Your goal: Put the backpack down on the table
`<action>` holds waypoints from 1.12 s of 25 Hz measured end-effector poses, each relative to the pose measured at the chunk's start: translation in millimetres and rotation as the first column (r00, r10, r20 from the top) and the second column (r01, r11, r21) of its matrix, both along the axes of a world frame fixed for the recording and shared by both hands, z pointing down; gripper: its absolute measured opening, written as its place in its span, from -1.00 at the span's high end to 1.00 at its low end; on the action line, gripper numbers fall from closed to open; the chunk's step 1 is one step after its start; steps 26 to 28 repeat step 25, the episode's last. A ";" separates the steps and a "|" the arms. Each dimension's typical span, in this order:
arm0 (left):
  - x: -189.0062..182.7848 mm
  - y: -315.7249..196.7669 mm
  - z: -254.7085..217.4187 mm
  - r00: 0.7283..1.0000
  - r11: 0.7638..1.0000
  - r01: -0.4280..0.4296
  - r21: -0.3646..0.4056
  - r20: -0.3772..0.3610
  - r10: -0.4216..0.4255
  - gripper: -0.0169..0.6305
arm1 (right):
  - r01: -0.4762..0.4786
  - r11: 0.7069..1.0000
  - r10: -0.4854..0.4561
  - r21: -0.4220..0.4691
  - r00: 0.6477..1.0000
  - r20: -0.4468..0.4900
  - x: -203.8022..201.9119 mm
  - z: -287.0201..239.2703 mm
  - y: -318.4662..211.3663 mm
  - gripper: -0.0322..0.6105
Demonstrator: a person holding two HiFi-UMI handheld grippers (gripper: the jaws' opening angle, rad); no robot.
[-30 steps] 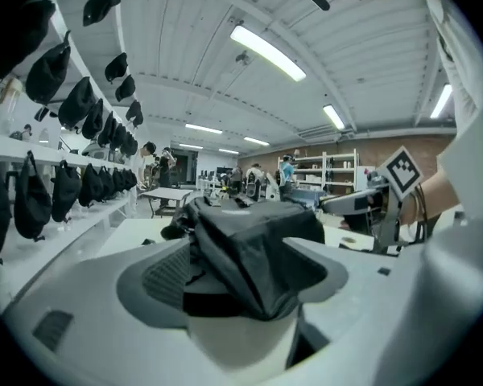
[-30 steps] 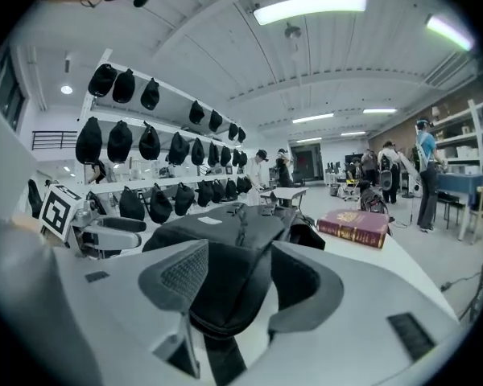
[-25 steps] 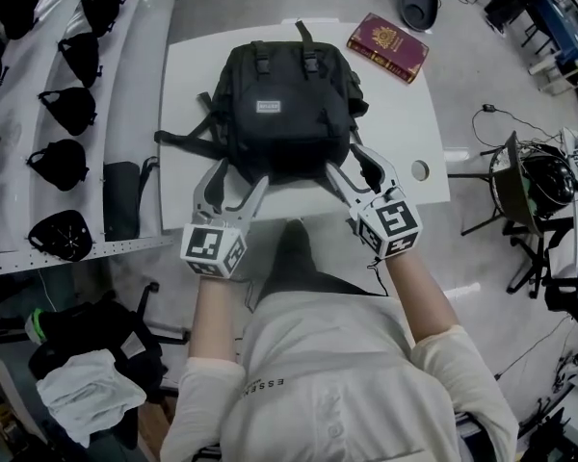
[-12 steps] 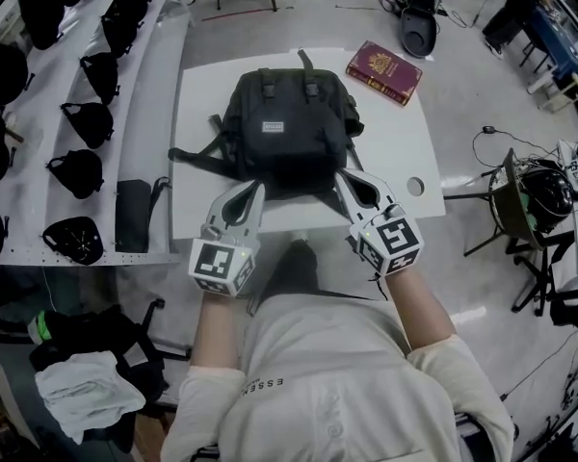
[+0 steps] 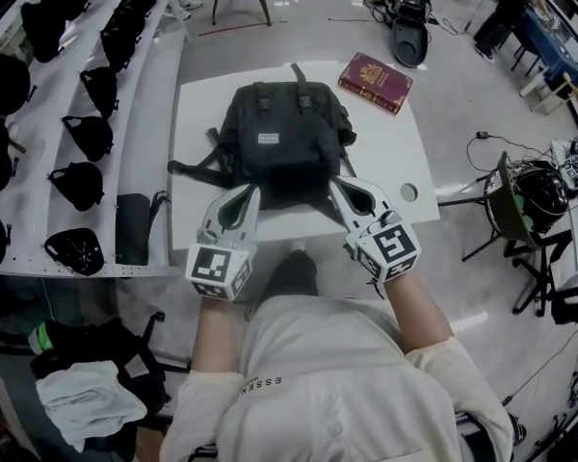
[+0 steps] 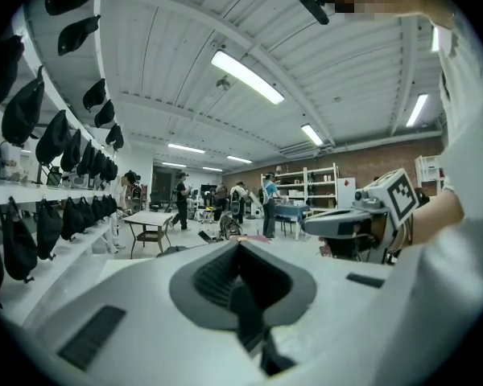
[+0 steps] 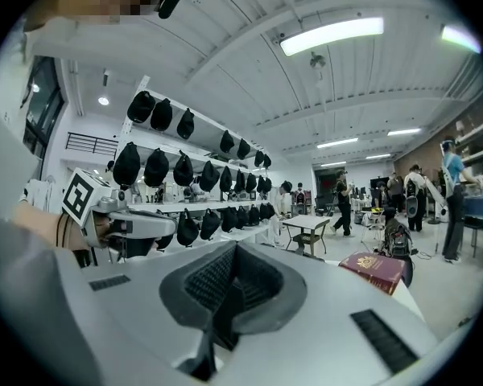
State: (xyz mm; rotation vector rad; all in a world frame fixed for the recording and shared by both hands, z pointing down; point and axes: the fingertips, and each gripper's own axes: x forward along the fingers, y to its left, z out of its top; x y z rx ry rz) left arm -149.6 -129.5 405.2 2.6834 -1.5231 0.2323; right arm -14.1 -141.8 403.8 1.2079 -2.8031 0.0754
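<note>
The black backpack [image 5: 287, 142] lies flat on the white table [image 5: 395, 152], its straps spread to the left. My left gripper [image 5: 251, 193] is shut just short of the pack's near left corner, and no part of the pack shows between its jaws. At the near right corner my right gripper [image 5: 336, 183] is shut the same way. In the left gripper view the jaws [image 6: 240, 252] meet tightly, with the right gripper [image 6: 362, 219] off to the side. The right gripper view shows its own closed jaws [image 7: 233, 252] and the left gripper [image 7: 121, 219].
A red book [image 5: 375, 82] lies on the table's far right corner, also seen as the red book [image 7: 376, 270]. Shelves of black bags [image 5: 77, 123] run along the left. A chair with gear [image 5: 525, 192] stands right of the table. People stand far off.
Both grippers went from open around the backpack's near corners to shut. They rose and drew slightly back from it. The backpack stayed on the table.
</note>
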 end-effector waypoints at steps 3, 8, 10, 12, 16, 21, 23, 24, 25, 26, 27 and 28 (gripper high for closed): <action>1.6 -0.4 -2.9 1.000 1.000 -0.009 0.007 0.004 0.009 0.94 | 0.010 1.000 -0.010 0.002 1.000 0.001 -0.7 -1.0 -0.1 0.86; 3.6 -2.2 -5.6 1.000 1.000 -0.027 0.011 0.012 0.027 0.94 | 0.017 1.000 -0.017 0.007 1.000 0.010 -4.3 -4.7 -3.9 0.86; 3.3 -4.0 -7.4 1.000 1.000 -0.027 0.014 0.010 0.027 0.94 | 0.016 1.000 -0.016 0.007 1.000 0.016 -5.0 -6.1 -6.8 0.86; 4.5 -5.4 -8.1 0.999 0.999 -0.035 0.020 0.011 0.034 0.94 | 0.012 1.000 -0.012 0.005 1.000 0.022 -4.6 -6.0 -9.4 0.86; 8.5 -9.4 -6.0 0.998 0.998 -0.051 0.037 0.039 0.050 0.94 | 0.005 1.000 -0.005 0.003 1.000 0.029 -4.2 -6.0 -15.0 0.86; 10.2 -15.5 -2.1 0.997 0.998 -0.047 0.032 0.056 0.045 0.94 | 0.004 1.000 -0.004 -0.002 0.999 0.034 -5.0 -6.4 -19.5 0.86; 11.6 -17.1 -3.6 0.997 0.998 -0.051 0.034 0.051 0.050 0.94 | 0.003 1.000 -0.003 -0.002 0.999 0.033 -4.5 -6.5 -20.9 0.86; 12.6 -17.9 -4.6 0.997 0.998 -0.054 0.035 0.048 0.052 0.94 | 0.003 1.000 -0.003 -0.002 0.999 0.032 -4.1 -6.6 -21.8 0.86; 13.5 -18.7 -5.8 0.997 0.998 -0.057 0.036 0.046 0.055 0.94 | 0.002 1.000 -0.002 -0.002 1.000 0.031 -3.6 -6.7 -22.7 0.86; 13.5 -18.7 -5.8 0.997 0.998 -0.057 0.036 0.046 0.055 0.94 | 0.002 1.000 -0.002 -0.002 1.000 0.031 -3.6 -6.7 -22.7 0.86; 13.5 -18.7 -5.8 0.997 0.998 -0.057 0.036 0.046 0.055 0.94 | 0.002 1.000 -0.002 -0.002 1.000 0.031 -3.6 -6.7 -22.7 0.86; 13.5 -18.7 -5.8 0.997 0.998 -0.057 0.036 0.046 0.055 0.94 | 0.002 1.000 -0.002 -0.002 1.000 0.031 -3.6 -6.7 -22.7 0.86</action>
